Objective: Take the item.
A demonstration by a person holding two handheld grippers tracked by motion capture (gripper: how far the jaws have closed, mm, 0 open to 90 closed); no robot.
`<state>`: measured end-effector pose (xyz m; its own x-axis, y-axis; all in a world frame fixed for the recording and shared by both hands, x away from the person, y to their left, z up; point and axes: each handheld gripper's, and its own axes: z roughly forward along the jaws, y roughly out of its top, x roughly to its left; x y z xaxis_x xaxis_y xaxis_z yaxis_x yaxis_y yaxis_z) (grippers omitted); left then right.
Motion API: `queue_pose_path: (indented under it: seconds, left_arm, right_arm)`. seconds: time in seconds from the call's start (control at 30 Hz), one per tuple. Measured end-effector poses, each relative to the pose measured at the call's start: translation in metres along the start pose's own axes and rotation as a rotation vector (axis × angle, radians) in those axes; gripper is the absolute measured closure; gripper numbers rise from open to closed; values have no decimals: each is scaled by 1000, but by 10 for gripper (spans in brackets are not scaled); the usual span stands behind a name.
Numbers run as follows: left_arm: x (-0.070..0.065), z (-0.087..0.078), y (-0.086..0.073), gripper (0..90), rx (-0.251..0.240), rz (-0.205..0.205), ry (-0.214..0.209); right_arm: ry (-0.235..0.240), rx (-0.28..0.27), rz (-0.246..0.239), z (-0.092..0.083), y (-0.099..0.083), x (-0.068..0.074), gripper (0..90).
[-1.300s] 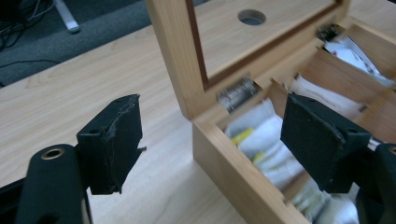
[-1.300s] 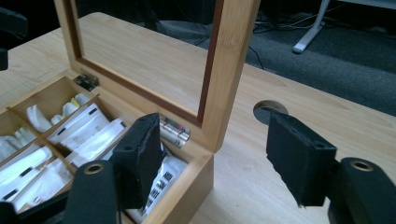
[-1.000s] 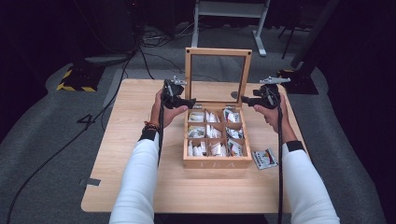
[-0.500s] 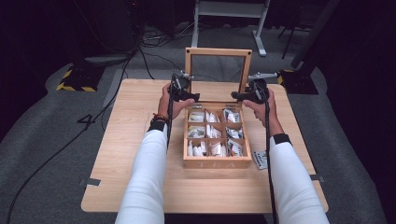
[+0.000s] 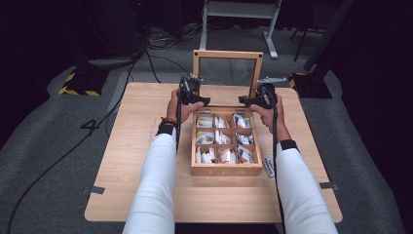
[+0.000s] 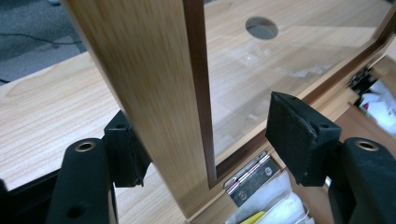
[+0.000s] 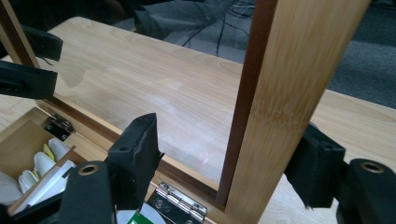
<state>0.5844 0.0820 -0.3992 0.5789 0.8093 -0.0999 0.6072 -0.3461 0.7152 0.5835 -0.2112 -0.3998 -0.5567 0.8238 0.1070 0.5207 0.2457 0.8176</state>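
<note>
Here we straddle the upright lid (image 5: 228,54): left gripper (image 5: 200,101) closing, still clear at nine o'clock, right gripper (image 5: 247,100) spread at three; tea box (image 5: 226,170) below, packet (image 5: 269,167) beside.

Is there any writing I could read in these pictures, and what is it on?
"TEA": faint letters on the front wall of the wooden box.
"4": marked on the grey floor left of the table.
The packets in the compartments, and the small packet beside the box: print too small to read.

Dark studio; floor cables (image 5: 73,146); hazard tape (image 5: 78,90)
</note>
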Motion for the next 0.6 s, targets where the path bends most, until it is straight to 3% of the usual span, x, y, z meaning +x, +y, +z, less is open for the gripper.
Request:
queue_pose_path:
  seconds: [0.27, 0.6]
  left_arm:
    - [-1, -8, 1, 361, -43, -22, -30]
    - [-5, -28, -1, 406, -93, 13, -49]
  right_arm:
    - [12, -20, 4, -6, -3, -2, 388]
    - [36, -17, -19, -19, -5, -1, 444]
